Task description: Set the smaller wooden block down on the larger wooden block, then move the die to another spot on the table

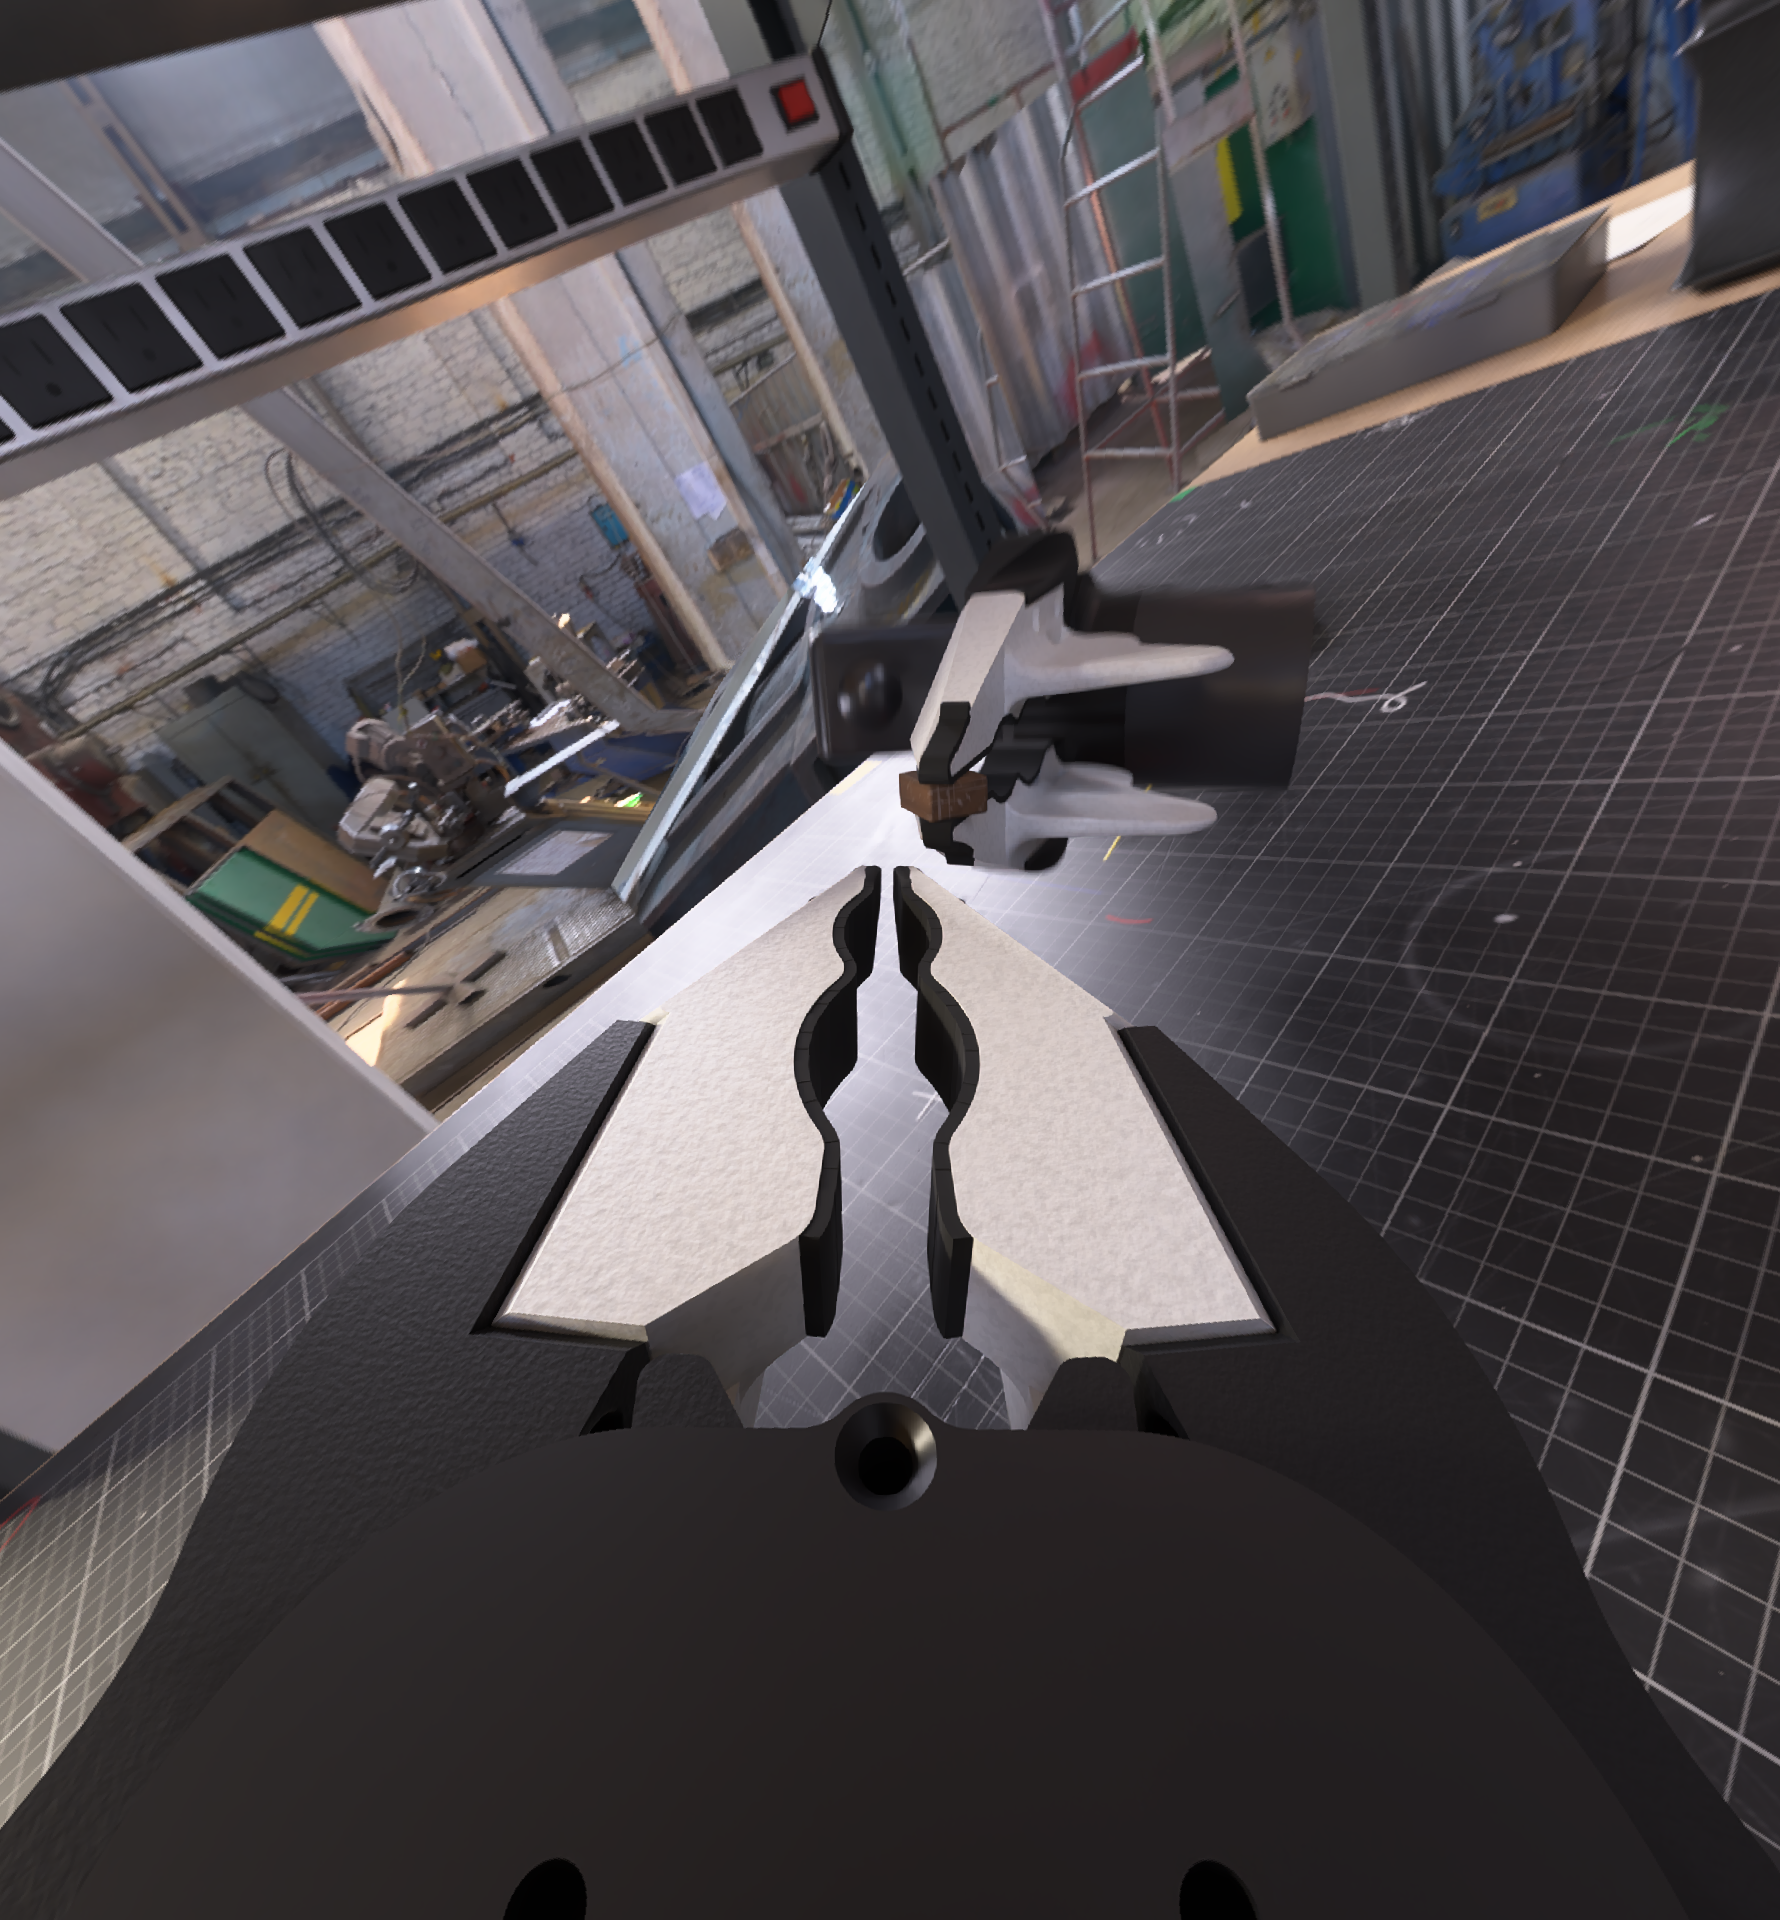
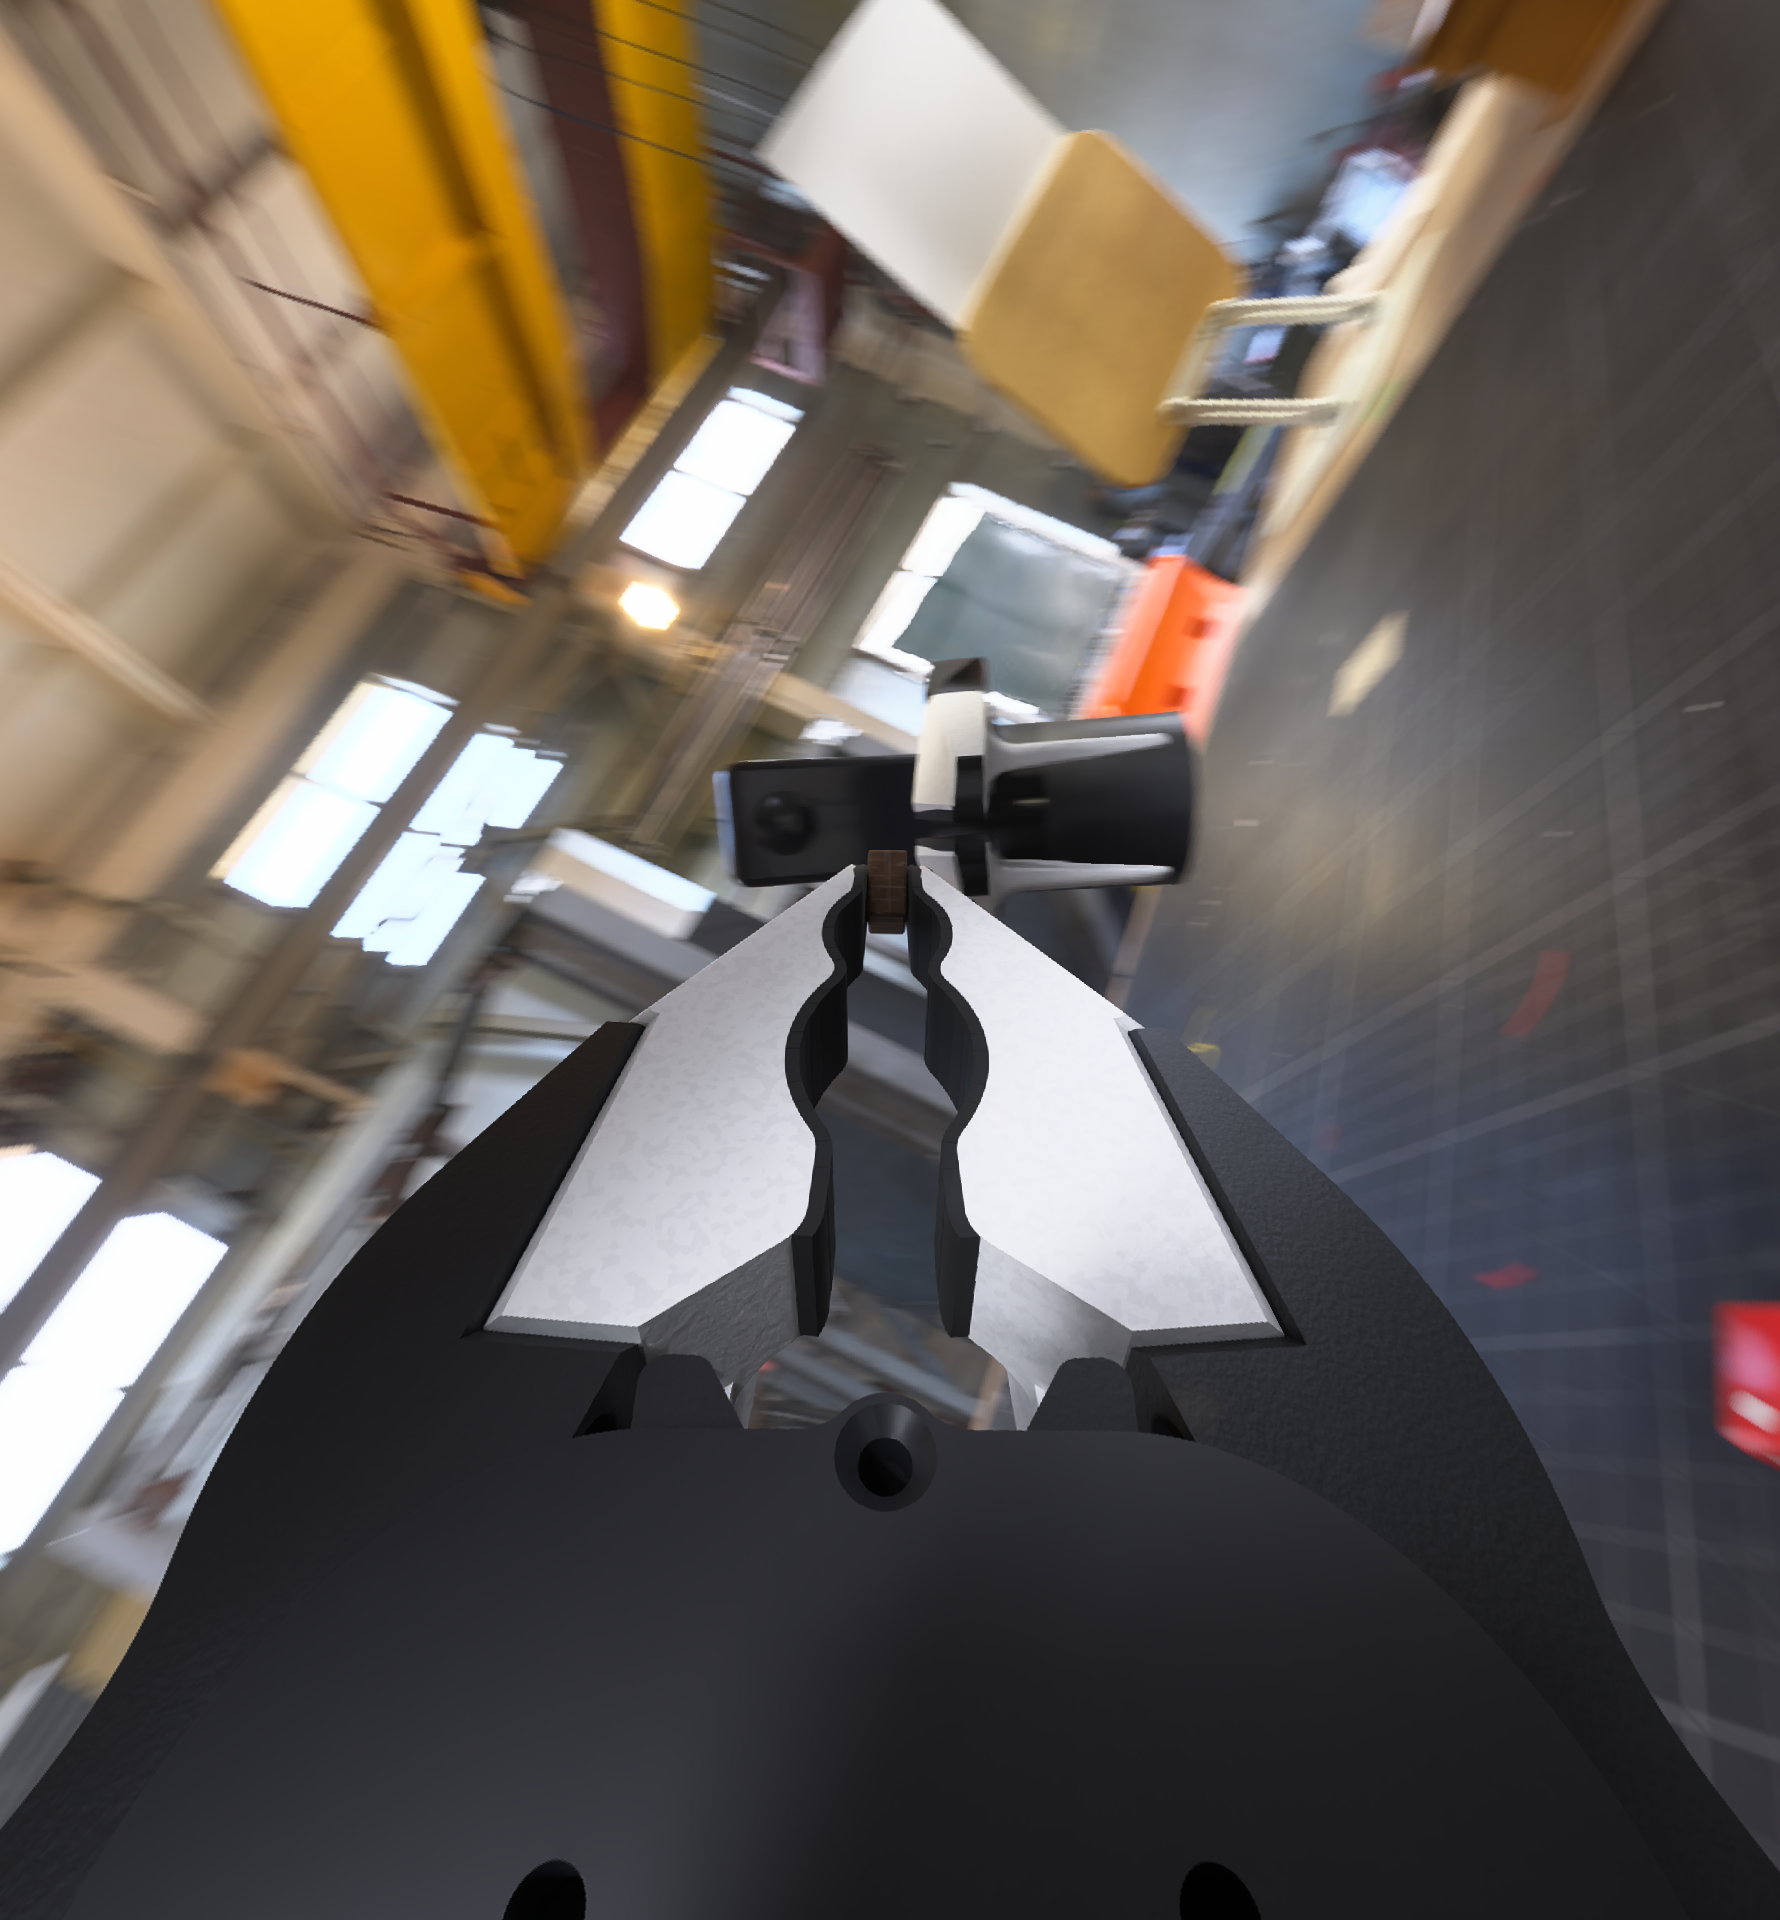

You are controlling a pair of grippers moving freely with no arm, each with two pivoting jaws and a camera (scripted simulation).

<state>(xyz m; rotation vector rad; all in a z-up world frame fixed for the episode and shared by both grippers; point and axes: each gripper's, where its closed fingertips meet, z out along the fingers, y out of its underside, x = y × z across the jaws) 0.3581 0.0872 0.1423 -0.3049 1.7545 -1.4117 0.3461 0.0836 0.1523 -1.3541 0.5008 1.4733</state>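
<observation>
My right gripper [image 2: 886, 888] is shut on the small brown wooden block [image 2: 886, 894], which sits at its fingertips, held up in the air. The left wrist view shows that gripper [image 1: 959, 784] from the side with the block [image 1: 936, 798] between its tips, above the mat's edge. My left gripper [image 1: 886, 878] is shut and empty, its tips pointing at the right one from close by; it also shows in the right wrist view [image 2: 953, 821]. A blurred red box-like thing with white marks [image 2: 1779, 1392] lies on the mat at the right; I cannot tell whether it is the die. The larger block is out of view.
A dark gridded cutting mat [image 1: 1488, 1039] covers the table. A grey flat box [image 1: 1437, 322] lies at its far edge. A power strip [image 1: 377, 249] runs overhead on a frame. A white panel [image 1: 86, 1039] stands at the left. An orange object [image 2: 1177, 644] is beyond the mat.
</observation>
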